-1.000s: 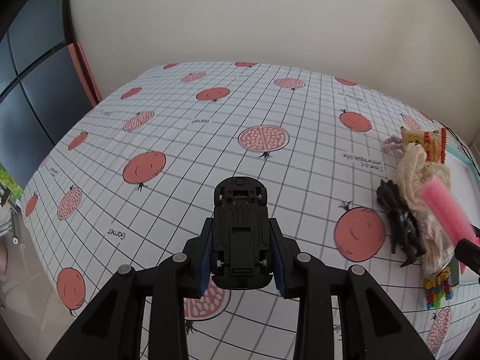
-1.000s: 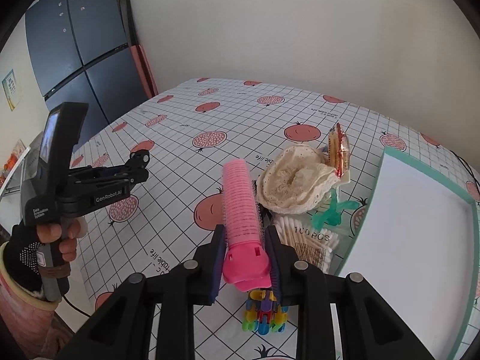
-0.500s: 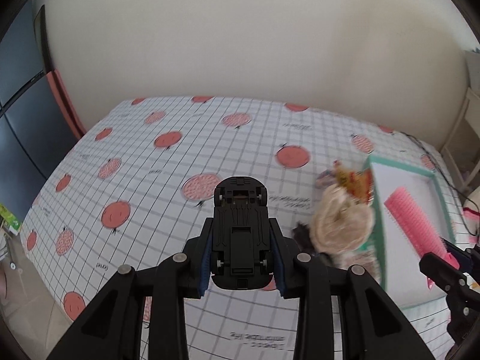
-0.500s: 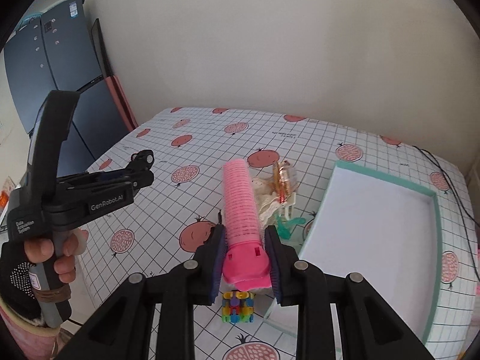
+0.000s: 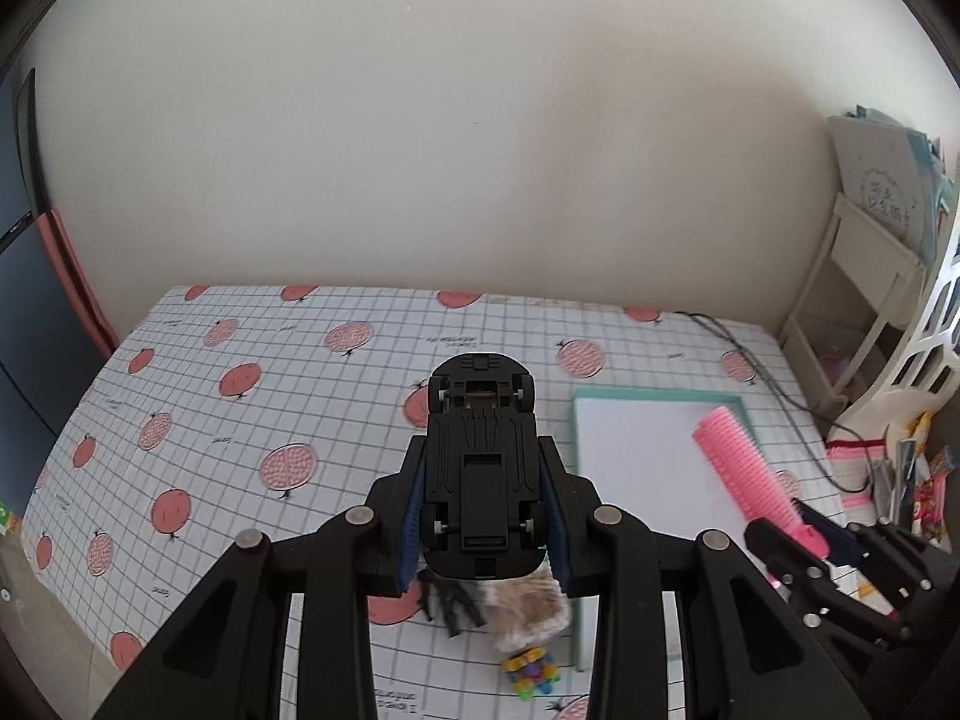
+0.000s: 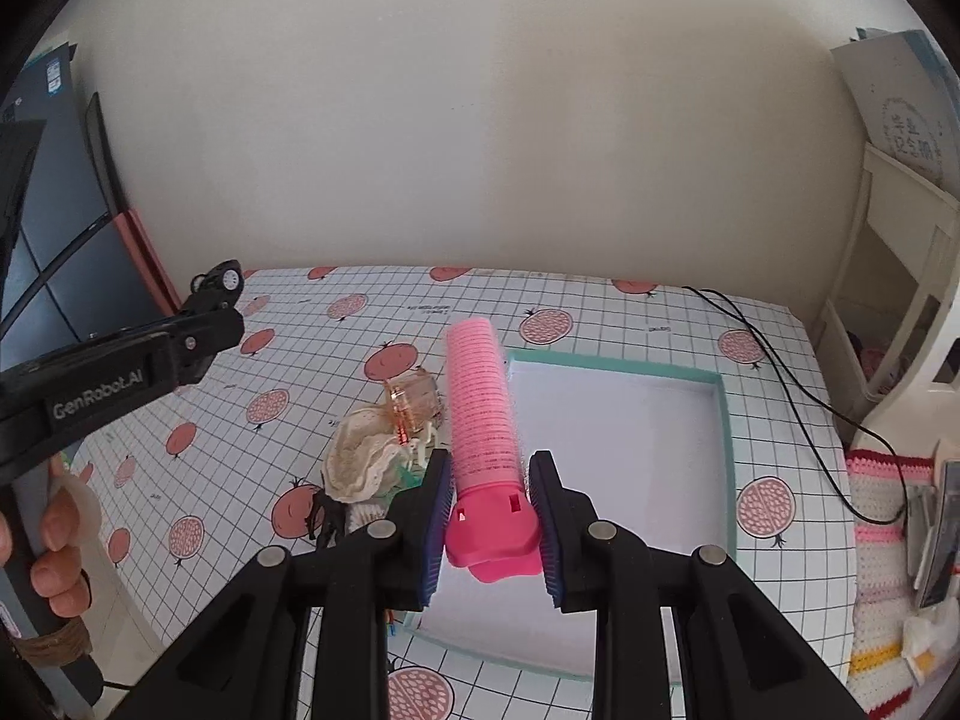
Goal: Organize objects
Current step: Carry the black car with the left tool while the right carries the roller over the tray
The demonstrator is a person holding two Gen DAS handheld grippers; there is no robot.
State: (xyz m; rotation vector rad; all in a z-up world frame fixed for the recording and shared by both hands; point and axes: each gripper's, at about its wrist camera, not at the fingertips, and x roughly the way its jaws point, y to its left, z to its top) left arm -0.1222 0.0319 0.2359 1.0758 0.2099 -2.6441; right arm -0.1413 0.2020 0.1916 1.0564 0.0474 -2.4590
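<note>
Pink, the ribbed hair roller (image 6: 480, 414) was pinched in the right gripper (image 6: 491, 531) above the teal-rimmed tray's (image 6: 726, 420) left edge. The left gripper (image 5: 483, 519), lettered "GenRobot.AI", clamped an upside-down black toy car (image 5: 480, 462) over the pomegranate-print tablecloth (image 5: 240, 420).

Both grippers now higher & further right vs 1 s ago: pink roller (image 6: 480, 420) now over white tray (image 6: 630, 450), toy car (image 5: 480, 468) near tray's left edge.
</note>
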